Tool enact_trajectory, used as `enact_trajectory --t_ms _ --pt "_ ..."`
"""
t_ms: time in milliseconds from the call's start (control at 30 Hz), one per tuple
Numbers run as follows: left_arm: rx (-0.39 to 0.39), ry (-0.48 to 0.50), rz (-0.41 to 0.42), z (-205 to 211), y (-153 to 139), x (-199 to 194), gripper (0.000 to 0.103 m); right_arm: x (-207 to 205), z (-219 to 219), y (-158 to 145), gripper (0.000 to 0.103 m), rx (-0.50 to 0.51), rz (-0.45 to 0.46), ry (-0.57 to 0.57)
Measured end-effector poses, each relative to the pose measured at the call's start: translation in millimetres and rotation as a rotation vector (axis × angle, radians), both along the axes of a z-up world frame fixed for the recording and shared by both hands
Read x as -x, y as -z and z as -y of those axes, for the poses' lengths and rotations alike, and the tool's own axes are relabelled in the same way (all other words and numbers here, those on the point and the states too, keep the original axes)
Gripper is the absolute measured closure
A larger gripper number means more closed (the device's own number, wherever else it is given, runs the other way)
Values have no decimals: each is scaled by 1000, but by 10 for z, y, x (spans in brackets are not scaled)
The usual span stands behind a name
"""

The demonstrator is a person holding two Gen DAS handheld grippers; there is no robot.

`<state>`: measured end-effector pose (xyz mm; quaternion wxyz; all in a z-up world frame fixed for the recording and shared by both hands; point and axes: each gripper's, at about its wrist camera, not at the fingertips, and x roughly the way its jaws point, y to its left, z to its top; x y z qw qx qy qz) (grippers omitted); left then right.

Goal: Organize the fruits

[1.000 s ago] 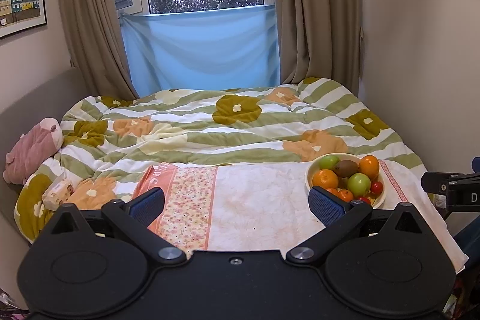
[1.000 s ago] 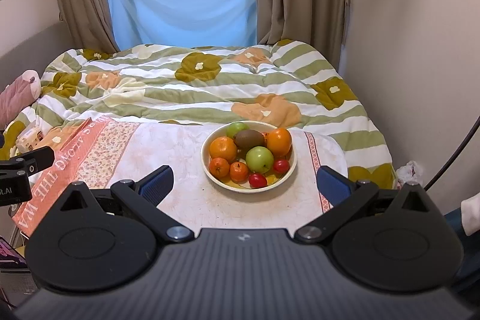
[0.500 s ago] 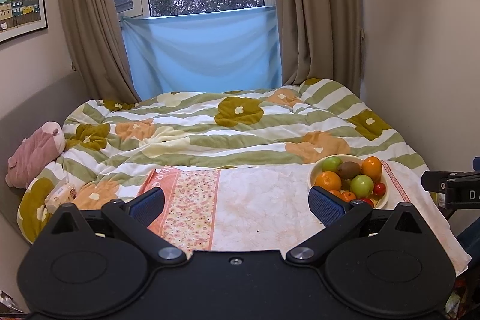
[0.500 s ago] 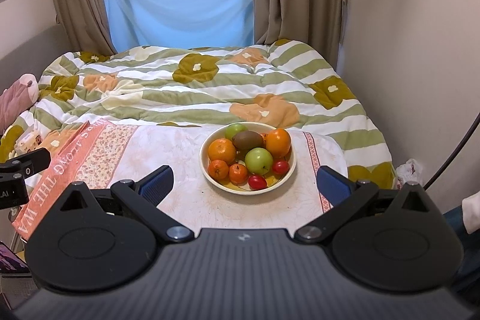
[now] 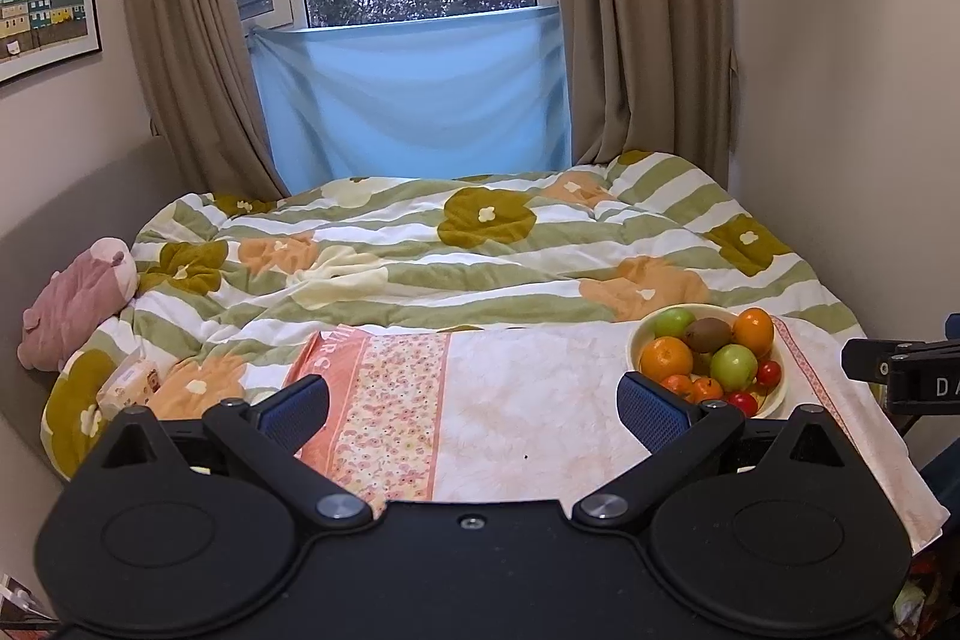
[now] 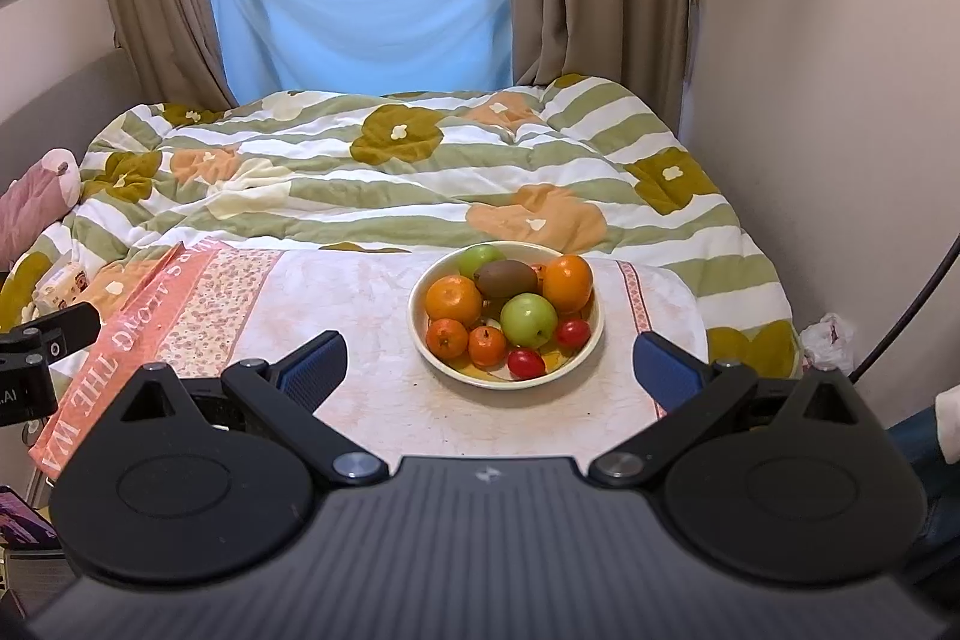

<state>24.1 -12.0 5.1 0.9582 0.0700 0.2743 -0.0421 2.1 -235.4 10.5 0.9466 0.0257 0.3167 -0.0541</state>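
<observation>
Fruit bowl (image 6: 505,376) ahead of the right gripper (image 6: 489,370) — jaws spread wide.

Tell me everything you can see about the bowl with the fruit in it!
The round cream-coloured bowl looks glazed, shallow and upright. It sits on the pale floral cloth over the table, in front of the bed. Piled inside are two green apples, a brown kiwi, two big oranges, two small tangerines and two little red fruits. Neither gripper touches it; both sets of jaws are open.
</observation>
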Motion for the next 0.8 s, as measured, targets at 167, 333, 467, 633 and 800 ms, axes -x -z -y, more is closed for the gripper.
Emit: enact_trajectory --t_ms 167,333,467,633,800 --pt "-6 -4 5 9 -4 23 0 -1 4 -1 0 -3 0 0" --pt "-19 -12 23 36 4 39 0 -1 9 -6 0 0 0 0" --pt "25 -1 4 26 9 42 0 -1 14 -7 0 -1 0 1" --pt "13 -1 12 54 10 58 0 -3 8 -7 0 -3 -2 0" --pt "32 -15 16 33 3 84 0 -3 -6 -6 0 -5 -4 0"
